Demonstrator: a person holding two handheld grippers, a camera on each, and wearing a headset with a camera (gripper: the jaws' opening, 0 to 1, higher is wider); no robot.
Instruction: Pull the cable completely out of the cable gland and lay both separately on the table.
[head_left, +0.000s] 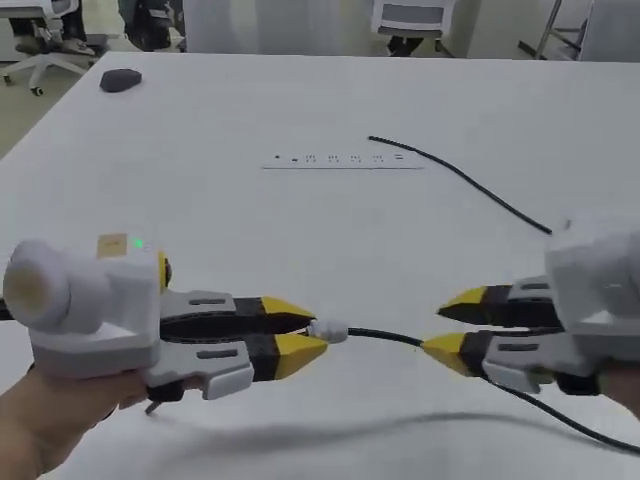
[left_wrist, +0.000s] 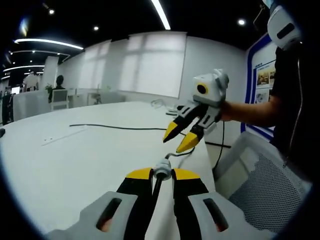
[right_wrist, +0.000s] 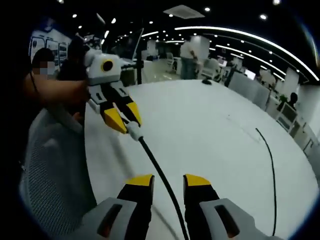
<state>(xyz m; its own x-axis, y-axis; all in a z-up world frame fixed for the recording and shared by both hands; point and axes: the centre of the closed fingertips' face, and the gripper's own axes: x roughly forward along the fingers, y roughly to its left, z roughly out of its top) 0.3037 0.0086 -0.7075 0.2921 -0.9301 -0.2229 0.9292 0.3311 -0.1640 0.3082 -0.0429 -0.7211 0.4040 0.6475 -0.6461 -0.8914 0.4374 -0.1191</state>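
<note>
**Gland clamped in the left gripper, cable running loose through the right**

At the left of the head view, the left gripper (head_left: 318, 332) is closed down on the white cable gland (head_left: 328, 330), which sits pinched at the very tips of its yellow jaws and is held just above the white surface (head_left: 200, 220). The left gripper view shows the same hold: the gland is seated between the two jaw tips, with little gap left.

From the gland, the black cable (head_left: 385, 337) runs rightward in a low span to the right gripper (head_left: 437, 326). That gripper's jaws stand apart. In the right gripper view the cable passes up the gap between them, and neither jaw is pressed on it. Past the right gripper, the cable drops to the surface and trails off toward the lower right.

Farther back on the surface lie a white power strip (head_left: 340, 160) and a further stretch of black cable to its right.
</note>
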